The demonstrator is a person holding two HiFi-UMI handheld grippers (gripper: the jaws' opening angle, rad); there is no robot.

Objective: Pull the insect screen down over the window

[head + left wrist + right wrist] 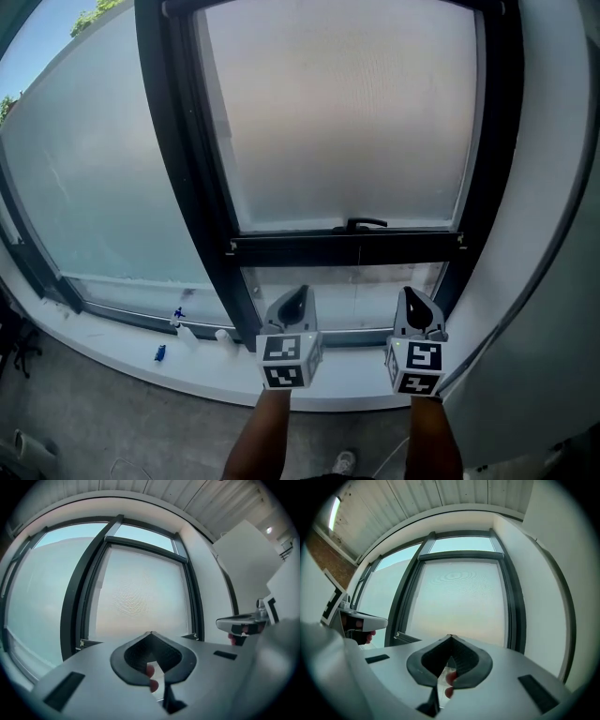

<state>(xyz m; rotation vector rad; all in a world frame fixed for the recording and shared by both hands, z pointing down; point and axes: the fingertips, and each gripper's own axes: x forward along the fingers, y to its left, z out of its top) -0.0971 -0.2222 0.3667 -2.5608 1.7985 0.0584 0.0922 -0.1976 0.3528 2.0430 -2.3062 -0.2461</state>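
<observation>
- 2 grey hand-held grippers were in front of the window, the left gripper [294,300] [150,633] beside the right gripper [416,303] [450,636], well apart and at about the same height.
- 2 jaws on the left gripper were pressed together at the tip, with nothing between them.
- 2 jaws on the right gripper were likewise pressed together, gripping nothing.
- 2 black-and-white marker cubes were visible, 1 at the rear of each gripper, above 2 bare forearms.
- 1 pale grey mesh insect screen [342,122] [140,597] [459,602] covered most of the black-framed window opening; a rippled pattern showed in the mesh in both gripper views.
- 1 black horizontal bottom bar [281,250] closed off the screen's lower edge, with 1 small black handle [366,224] on it.
- 1 narrow strip of pane lay below that bar, uncovered by mesh; both gripper tips appeared level with this strip in the head view, clear of the bar.
- 1 larger fixed pane [94,178] stood to the left of the screened opening.
- 2 small blue objects [159,352] lay on the white window sill [122,352].
- 1 light-coloured shoe [345,461] showed on the grey floor.
</observation>
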